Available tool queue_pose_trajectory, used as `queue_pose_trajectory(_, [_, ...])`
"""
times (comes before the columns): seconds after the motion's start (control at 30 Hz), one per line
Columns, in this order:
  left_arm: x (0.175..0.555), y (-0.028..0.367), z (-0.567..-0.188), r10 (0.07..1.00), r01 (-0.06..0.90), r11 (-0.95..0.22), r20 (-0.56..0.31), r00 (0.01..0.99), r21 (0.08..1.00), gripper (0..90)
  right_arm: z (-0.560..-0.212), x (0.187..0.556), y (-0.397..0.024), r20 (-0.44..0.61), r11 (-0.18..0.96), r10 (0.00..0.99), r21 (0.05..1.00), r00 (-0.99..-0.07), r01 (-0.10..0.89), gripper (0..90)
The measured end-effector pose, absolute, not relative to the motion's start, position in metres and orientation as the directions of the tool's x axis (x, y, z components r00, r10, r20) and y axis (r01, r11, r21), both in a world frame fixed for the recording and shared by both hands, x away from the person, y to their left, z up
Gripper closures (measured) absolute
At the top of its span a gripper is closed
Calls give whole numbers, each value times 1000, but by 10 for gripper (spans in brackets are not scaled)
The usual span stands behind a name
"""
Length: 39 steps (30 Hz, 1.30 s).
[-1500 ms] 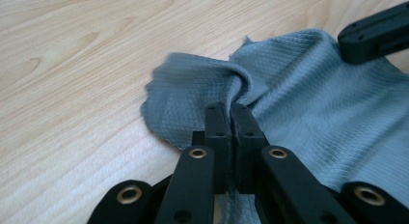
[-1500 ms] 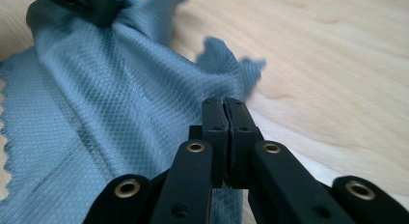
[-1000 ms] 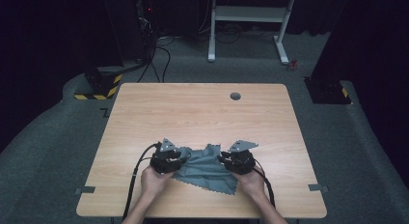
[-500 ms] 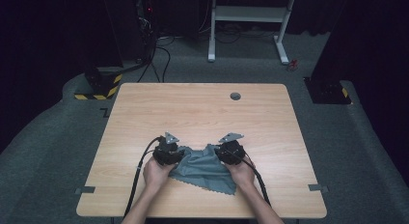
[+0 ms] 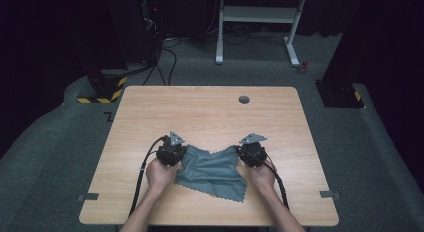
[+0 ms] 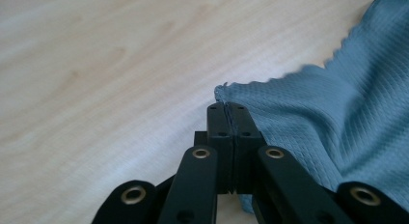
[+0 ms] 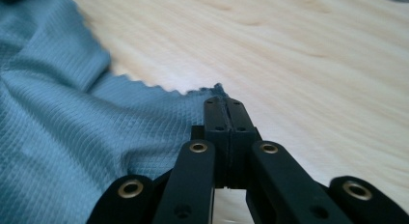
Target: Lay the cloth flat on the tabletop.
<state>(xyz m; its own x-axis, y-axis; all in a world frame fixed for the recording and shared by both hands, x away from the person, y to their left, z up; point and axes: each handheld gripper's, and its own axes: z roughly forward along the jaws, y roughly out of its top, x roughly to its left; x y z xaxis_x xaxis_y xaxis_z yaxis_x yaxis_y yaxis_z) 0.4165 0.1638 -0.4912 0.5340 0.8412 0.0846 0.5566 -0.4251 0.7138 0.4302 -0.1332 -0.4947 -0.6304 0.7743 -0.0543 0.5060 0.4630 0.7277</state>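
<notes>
High view. A wooden table (image 5: 210, 112) stood on grey carpet, with a small round grommet (image 5: 244, 99) near its far edge. A blue-grey cloth (image 5: 212, 172) lay rumpled on the near half of the table, between the person's two hands. The left gripper (image 5: 176, 151) sat at the cloth's far left corner and the right gripper (image 5: 248, 152) at its far right corner; each was gripped from behind by a hand, with a black cable trailing toward the near edge. The cloth's near right corner lay flat on the table, pointing toward the near edge.

Left gripper view. The left gripper (image 6: 225, 107) had just been closing, and its black jaws met on a corner of the cloth (image 6: 333, 118), whose frayed tip stuck out just beyond the jaw tips. The fabric, with a fine waffle weave, spread away to the right and lay in soft folds on the table (image 6: 96, 64).

Right gripper view. The right gripper (image 7: 224, 102) had likewise just been closing; its jaws were clamped on the opposite corner of the cloth (image 7: 62, 118), a small tip of fabric showing past them. The zigzag-cut edge ran off to the left across the table (image 7: 313, 50).
</notes>
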Motion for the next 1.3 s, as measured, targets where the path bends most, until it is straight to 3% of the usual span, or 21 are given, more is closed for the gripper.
queue_pose_trajectory(0.17, [428, 167, -487, 856, 541, -416, 114, 504, 731, 892, -491, 439, -143, -59, 437, 803, 735, -594, 518, 900])
queue_pose_trajectory(0.77, [479, 154, -514, 884, 599, -372, 74, 461, 709, 886, -511, 486, -146, -62, 416, 851, 683, -521, 600, 896])
queue_pose_trajectory(0.87, [479, 154, -516, 887, 596, -381, 96, 452, 707, 828, -514, 488, -148, -55, 406, 858, 681, -510, 609, 856])
queue_pose_trajectory(0.97, [475, 158, -512, 888, 596, -368, 79, 453, 714, 701, -510, 483, -151, -38, 390, 861, 691, -508, 609, 776])
queue_pose_trajectory(1.07, [463, 164, -504, 877, 587, -362, 51, 478, 724, 623, -501, 470, -154, -28, 383, 848, 722, -529, 577, 753])
queue_pose_trajectory(1.3, [440, 170, -509, 851, 599, -412, 54, 523, 686, 627, -496, 415, -152, -46, 475, 747, 735, -663, 484, 752])
